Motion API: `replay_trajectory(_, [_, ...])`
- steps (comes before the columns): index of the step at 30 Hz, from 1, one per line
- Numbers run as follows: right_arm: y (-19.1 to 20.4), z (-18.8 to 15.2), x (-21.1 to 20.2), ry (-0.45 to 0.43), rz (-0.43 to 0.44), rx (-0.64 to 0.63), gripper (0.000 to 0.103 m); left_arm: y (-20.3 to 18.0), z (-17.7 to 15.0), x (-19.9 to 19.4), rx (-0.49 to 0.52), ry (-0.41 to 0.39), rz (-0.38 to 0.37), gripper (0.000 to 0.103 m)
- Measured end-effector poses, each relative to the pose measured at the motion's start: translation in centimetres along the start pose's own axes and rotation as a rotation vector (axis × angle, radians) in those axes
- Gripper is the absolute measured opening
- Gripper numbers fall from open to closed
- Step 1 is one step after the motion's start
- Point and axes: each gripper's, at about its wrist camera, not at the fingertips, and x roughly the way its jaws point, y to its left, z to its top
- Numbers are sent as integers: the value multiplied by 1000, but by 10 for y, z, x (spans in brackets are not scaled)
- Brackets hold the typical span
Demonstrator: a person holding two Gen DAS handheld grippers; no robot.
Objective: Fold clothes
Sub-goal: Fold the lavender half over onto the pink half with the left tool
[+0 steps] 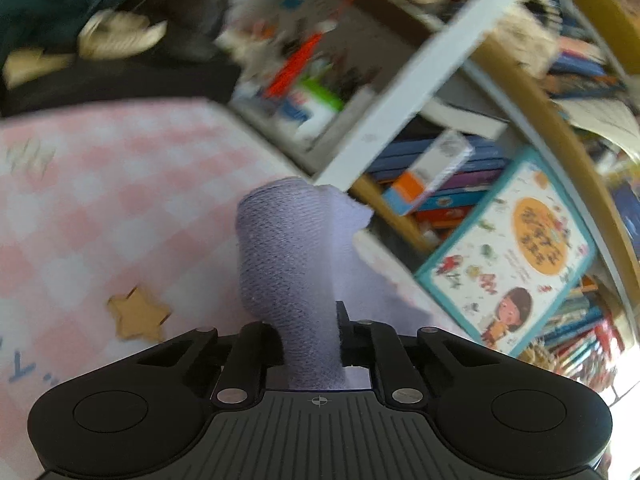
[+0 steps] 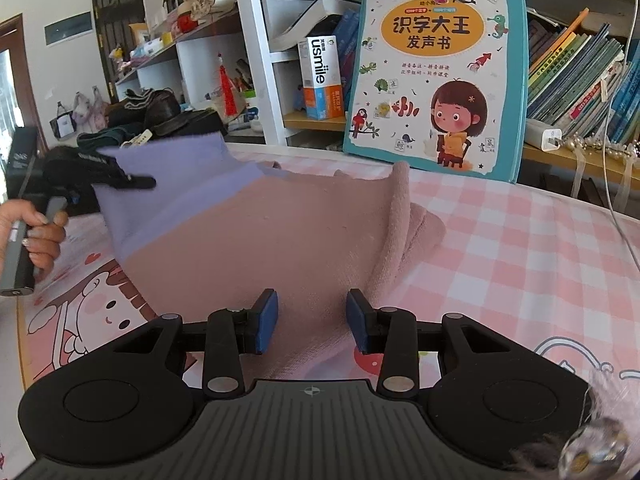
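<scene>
From my right wrist view I read the big teal children's book (image 2: 434, 76) leaning against the bookshelf (image 2: 316, 120): its orange oval carries 识字大王 and below it 发声书. Smaller lines of characters sit under the oval, too small for me to make out. On the shelf beside it stands a white box (image 2: 320, 62) printed "usmile" in black, running vertically; the orange box (image 2: 322, 102) beneath it has characters I cannot read. The book spines (image 2: 576, 76) on the right carry print that stays illegible. In my left wrist view the same book cover (image 1: 508, 252) is blurred and unreadable.
</scene>
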Motion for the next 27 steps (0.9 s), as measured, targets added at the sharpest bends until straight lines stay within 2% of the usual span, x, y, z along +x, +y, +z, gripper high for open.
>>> replay_trajectory(6, [-1,0,1,-2,-4,10,36,-76,3,-22,243,-88,-102,12])
replay_trajectory(8, [-1,0,1,-3,-3,14,36,-102,-2,-23,322,-92,-140,12])
replay_trajectory(13, [-2,-1,1,-4,-3,22,36,-166,-45,-16,580,-55,-204,13])
replay_trajectory(16, [-2,-1,1,-4,-3,23,36,-192,-85,-2,762,48,-217,15])
replay_trajectory(18, [-2,-1,1,-3,-3,23,36,-200,-106,6,846,109,-211,22])
replay_trajectory(20, [-2,-1,1,-1,-1,24,36,-203,-118,9,890,135,-203,28])
replay_trajectory(23, [-3,-1,0,1,3,25,36,-201,-125,9,902,156,-218,43])
replay_trajectory(25, [-4,-1,0,2,8,29,36,-200,-124,9,891,186,-243,60])
replay_trajectory(27, [-5,-2,0,3,14,38,36,-200,-124,7,880,204,-267,66])
